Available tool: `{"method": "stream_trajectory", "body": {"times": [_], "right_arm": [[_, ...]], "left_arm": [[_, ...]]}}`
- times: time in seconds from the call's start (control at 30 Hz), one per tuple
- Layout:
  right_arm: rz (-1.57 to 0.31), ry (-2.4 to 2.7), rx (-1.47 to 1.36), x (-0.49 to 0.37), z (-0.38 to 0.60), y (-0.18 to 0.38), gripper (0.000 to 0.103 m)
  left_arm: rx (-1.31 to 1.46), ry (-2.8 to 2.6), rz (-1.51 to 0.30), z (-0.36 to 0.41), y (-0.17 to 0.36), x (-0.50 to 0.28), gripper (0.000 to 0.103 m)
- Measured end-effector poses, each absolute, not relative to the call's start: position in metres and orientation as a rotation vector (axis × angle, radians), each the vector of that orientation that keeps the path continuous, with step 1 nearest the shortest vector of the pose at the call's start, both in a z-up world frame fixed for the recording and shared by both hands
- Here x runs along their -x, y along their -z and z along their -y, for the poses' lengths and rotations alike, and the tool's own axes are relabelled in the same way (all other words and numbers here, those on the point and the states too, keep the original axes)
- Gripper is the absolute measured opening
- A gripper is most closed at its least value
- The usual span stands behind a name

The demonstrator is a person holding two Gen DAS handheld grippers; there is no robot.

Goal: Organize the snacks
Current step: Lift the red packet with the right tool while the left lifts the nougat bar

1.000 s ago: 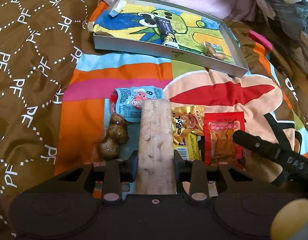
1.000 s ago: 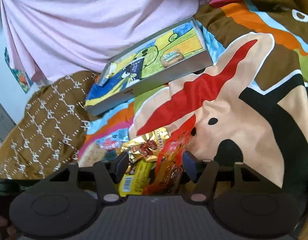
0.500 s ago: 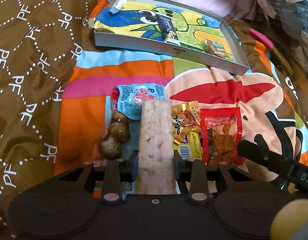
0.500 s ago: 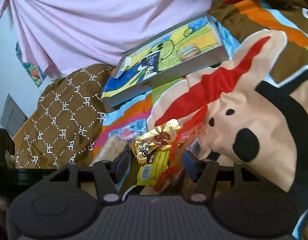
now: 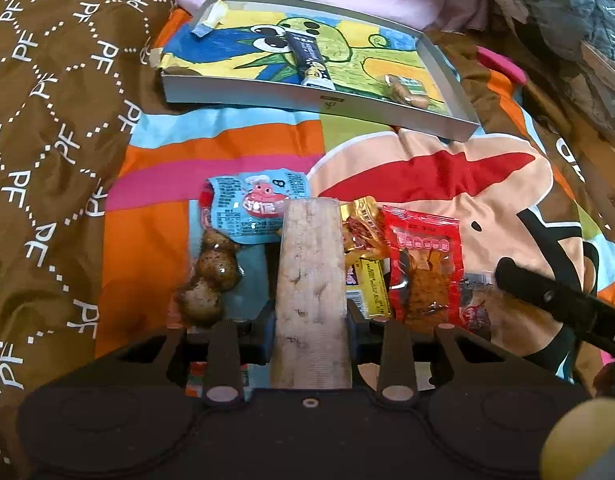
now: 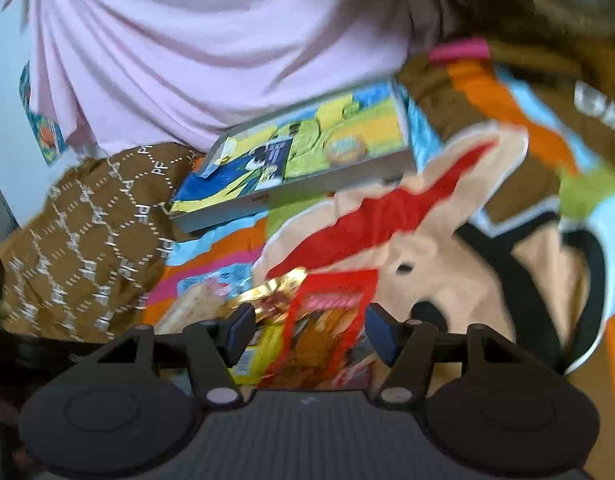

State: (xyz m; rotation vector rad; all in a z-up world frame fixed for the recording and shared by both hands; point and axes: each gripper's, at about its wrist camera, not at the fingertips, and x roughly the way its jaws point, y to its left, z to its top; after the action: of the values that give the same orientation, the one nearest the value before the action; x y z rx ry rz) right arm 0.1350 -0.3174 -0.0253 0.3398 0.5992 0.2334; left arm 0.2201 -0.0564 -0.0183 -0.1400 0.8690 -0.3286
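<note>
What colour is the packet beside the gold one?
Red packet, with a clear window; clearest in the left wrist view.

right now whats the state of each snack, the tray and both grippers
left gripper: shut on the beige bar
beige bar: held, sticking forward
right gripper: open, over the red pack
red pack: lying flat on the blanket
gold pack: lying beside the red pack
blue pack: lying flat
tray: open, two snacks inside
</note>
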Motion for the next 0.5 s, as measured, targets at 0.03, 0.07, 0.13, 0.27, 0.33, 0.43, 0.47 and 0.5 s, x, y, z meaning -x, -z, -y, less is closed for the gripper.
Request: {"method": "stream_trajectory", "body": {"times": [0.03,0.07,0.13,0.27,0.33,0.43,0.47,0.5], "right_arm": [[-0.632,-0.256,-0.376,-0.138,0.32,0.029,0.066],[-0.665,-0.274,-0.405,-0.142,0.321,0.033,0.066],[-0.733,-0.291,-0.452,-0.149,0.322,0.043,0.066],[-0.791,-0.249,-0.5,-0.162,0.327,0.058,0.065],[-0.775,-0.243,-0.501,-0.169,0.326,0.06,0.065],[-0.799,-0.265,-0.494,-0.186,0.319,0.067,0.065],[-0.807,-0.275,-0.482,-0.192,0.316,0.071,0.065],[-0.806,-0.282,-0.473,-0.195,0.314,0.073,0.065]], "left_arm": [[0.14,0.33,-0.87,0.057,0.018,-0.22,0.035],[0.14,0.332,-0.871,0.058,0.018,-0.22,0.035],[0.133,0.331,-0.872,0.058,0.017,-0.221,0.035],[0.11,0.329,-0.86,0.056,0.012,-0.221,0.035],[0.11,0.326,-0.855,0.055,0.011,-0.221,0.035],[0.119,0.323,-0.853,0.054,0.011,-0.221,0.035],[0.121,0.324,-0.856,0.053,0.012,-0.221,0.035],[0.121,0.328,-0.859,0.054,0.012,-0.221,0.035]]}}
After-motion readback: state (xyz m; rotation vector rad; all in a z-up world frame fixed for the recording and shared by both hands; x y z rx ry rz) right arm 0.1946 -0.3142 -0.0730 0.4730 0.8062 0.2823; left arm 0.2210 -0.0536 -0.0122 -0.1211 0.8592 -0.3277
